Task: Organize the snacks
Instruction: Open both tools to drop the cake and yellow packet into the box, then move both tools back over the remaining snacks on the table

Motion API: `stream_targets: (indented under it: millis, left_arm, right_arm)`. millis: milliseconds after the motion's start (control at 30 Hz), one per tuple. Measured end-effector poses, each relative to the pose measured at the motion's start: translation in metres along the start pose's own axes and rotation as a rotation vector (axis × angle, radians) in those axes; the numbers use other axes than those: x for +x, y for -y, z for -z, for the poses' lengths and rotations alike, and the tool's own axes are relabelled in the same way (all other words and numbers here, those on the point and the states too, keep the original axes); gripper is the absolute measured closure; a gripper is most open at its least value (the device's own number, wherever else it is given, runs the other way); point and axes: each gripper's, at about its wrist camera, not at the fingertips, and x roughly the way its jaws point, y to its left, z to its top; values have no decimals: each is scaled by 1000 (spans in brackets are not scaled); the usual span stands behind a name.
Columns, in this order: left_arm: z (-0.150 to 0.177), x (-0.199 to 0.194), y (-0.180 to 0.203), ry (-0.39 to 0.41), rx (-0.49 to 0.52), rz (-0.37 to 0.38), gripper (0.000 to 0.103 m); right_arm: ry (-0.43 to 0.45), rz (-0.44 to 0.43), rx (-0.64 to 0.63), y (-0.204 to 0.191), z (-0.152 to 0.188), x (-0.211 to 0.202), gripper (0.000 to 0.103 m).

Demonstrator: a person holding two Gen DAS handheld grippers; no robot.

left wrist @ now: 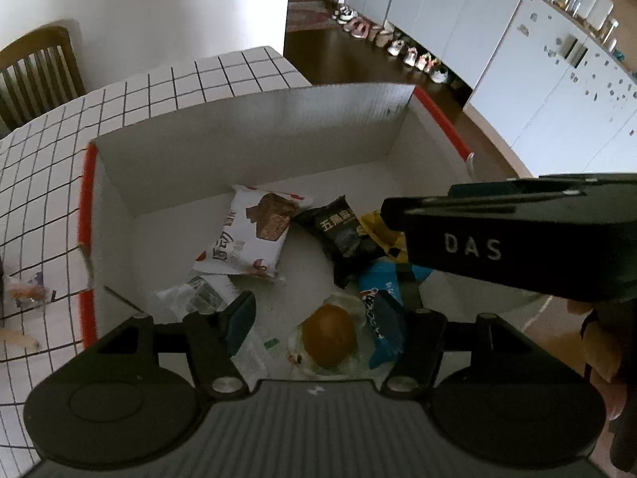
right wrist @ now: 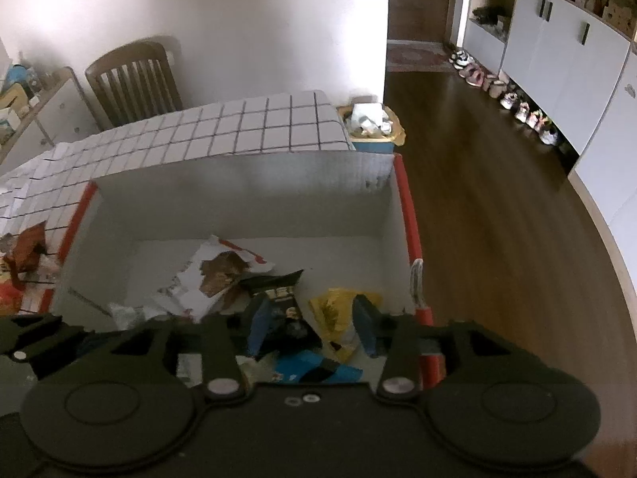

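Both the left gripper (left wrist: 318, 318) and right gripper (right wrist: 312, 324) hang with jaws released and empty over the red-edged white cardboard box (left wrist: 254, 127), where the loose wrapped snack packets (left wrist: 254, 239) now lie collected.

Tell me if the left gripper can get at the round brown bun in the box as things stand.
Probably yes: the left gripper hangs open right over the bun in the box, nothing covering it.
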Motion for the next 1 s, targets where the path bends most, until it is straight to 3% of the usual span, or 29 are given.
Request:
stream_targets:
  millis: [1000]
  left_arm:
    - [48, -133, -63, 221, -54, 39, 38]
  right_arm:
    - [152, -92, -40, -60, 24, -111, 18]
